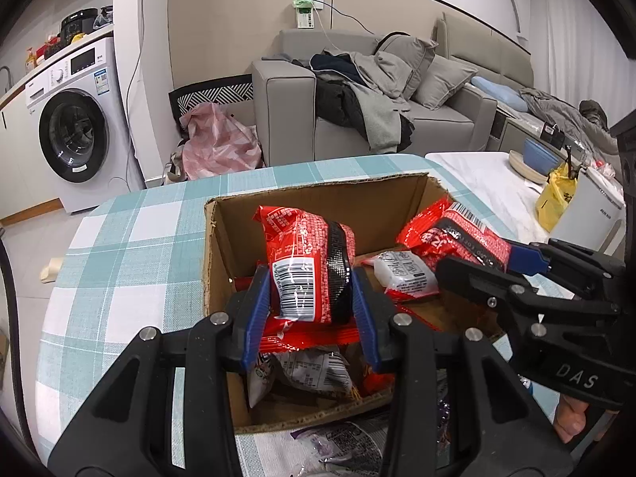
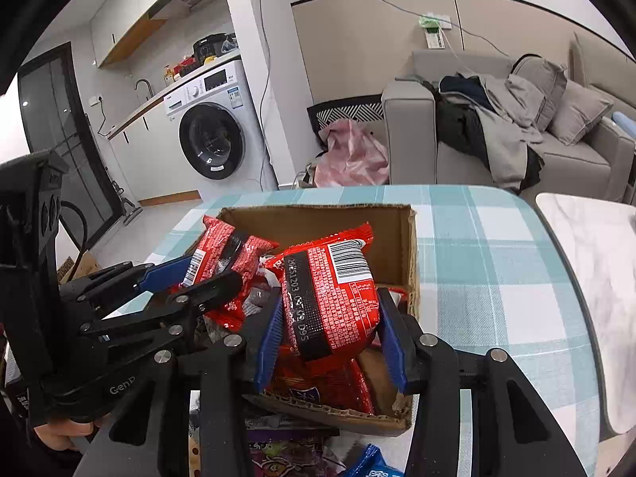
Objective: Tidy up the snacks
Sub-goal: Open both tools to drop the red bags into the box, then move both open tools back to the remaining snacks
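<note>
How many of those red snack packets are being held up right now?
2. One red packet sits in the left gripper, one red packet in the right gripper, both above the cardboard box; more lie inside.

An open cardboard box (image 1: 222,246) sits on the checked tablecloth, partly filled with snack packets. Two red packets are held above it, each clamped between blue pads: one (image 1: 306,266) upright over the box's left half, barcode facing the camera, the other (image 2: 334,302) tilted over the right half. A white packet (image 1: 401,268) and more red ones lie inside.
</note>
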A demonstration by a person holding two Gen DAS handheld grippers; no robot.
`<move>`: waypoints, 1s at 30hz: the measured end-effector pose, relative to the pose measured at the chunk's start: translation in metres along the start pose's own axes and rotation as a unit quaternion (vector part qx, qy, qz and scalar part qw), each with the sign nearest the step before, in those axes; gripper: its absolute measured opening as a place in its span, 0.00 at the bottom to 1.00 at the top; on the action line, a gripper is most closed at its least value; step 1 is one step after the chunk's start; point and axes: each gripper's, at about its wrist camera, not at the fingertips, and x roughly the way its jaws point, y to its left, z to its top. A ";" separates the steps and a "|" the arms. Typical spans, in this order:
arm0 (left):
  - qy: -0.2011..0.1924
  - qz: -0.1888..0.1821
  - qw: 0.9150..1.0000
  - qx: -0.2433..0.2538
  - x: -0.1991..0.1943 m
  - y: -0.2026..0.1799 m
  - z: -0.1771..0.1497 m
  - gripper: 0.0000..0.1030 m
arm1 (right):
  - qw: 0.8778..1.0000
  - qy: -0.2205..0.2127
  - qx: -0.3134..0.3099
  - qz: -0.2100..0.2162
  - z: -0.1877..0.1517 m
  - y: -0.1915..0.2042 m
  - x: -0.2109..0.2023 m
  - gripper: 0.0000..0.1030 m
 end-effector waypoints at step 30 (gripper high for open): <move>-0.015 -0.018 1.000 -0.019 -0.032 0.008 -0.003 0.91 | 0.999 -0.027 -0.018 -0.017 -0.001 -0.004 -0.033 0.97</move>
